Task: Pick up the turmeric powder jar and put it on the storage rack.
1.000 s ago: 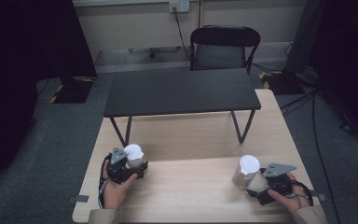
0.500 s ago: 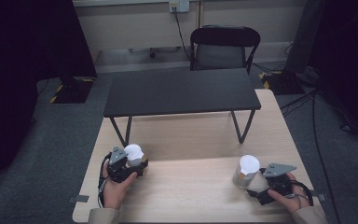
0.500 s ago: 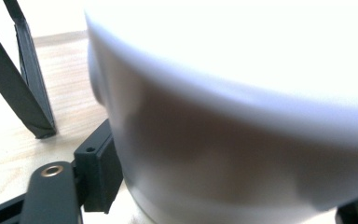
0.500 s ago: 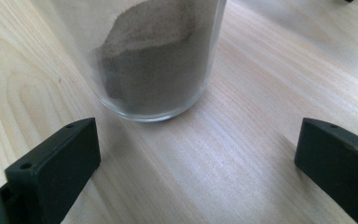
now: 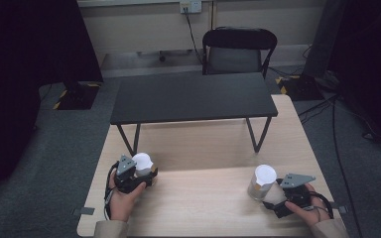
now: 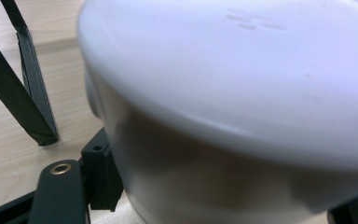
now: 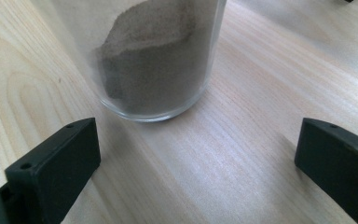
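Jaws just closed on white-lidded jar (image 5: 142, 163) at left gripper (image 5: 138, 174); right gripper (image 5: 278, 196) wide open short of sand jar (image 7: 158, 60). Advance squarely, then squeeze.

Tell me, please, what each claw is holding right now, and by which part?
The left claw has just closed on the white-lidded jar, low on its body beneath the lid. The right claw holds nothing: the powder-filled glass jar stands beyond its open jaws.

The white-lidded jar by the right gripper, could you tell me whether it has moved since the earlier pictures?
No. The jar stands at the same spot on the wooden table, just as far from the black bench's leg.
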Demonstrator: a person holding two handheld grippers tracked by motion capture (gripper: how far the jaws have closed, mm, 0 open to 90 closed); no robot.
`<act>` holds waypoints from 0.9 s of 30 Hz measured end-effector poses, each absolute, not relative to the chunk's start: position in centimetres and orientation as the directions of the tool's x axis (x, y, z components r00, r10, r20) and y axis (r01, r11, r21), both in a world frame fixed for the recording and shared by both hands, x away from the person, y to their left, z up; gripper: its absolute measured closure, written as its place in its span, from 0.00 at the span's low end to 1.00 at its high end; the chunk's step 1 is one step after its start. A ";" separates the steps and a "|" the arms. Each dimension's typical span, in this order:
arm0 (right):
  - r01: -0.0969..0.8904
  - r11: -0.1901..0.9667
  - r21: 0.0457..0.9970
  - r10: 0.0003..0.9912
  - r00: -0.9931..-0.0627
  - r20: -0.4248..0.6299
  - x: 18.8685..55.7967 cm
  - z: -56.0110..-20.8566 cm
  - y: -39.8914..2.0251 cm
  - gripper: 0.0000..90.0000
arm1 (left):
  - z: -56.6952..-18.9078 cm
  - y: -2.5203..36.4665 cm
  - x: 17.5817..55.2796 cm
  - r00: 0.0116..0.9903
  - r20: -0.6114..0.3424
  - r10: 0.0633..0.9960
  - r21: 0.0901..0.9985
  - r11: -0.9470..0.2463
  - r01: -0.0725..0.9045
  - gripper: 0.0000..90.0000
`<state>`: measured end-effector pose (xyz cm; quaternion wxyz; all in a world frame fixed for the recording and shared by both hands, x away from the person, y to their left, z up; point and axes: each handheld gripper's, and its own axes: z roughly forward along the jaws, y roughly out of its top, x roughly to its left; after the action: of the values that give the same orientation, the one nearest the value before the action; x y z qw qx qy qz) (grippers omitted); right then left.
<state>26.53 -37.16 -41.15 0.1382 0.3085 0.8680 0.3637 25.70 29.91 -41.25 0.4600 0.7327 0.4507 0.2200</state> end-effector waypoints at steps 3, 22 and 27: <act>0.435 0.545 0.717 0.636 -0.771 -0.016 26.5 -41.1 -37.2 0.00 | -41.2 29.9 25.7 0.495 -0.095 0.864 0.872 -0.168 0.460 0.32; 0.435 0.545 0.717 0.636 -0.771 -0.016 26.5 -41.1 -37.2 0.00 | -40.3 29.4 26.5 0.533 -0.093 0.841 0.875 -0.185 0.446 0.32; 0.435 0.545 0.717 0.636 -0.771 -0.016 26.5 -41.1 -37.2 0.00 | -40.0 28.8 27.0 0.554 -0.088 0.828 0.870 -0.206 0.447 0.33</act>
<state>26.53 -37.16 -41.14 0.1382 0.3086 0.8680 0.3636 26.97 28.80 -40.02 0.4644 0.7491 0.4256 0.2049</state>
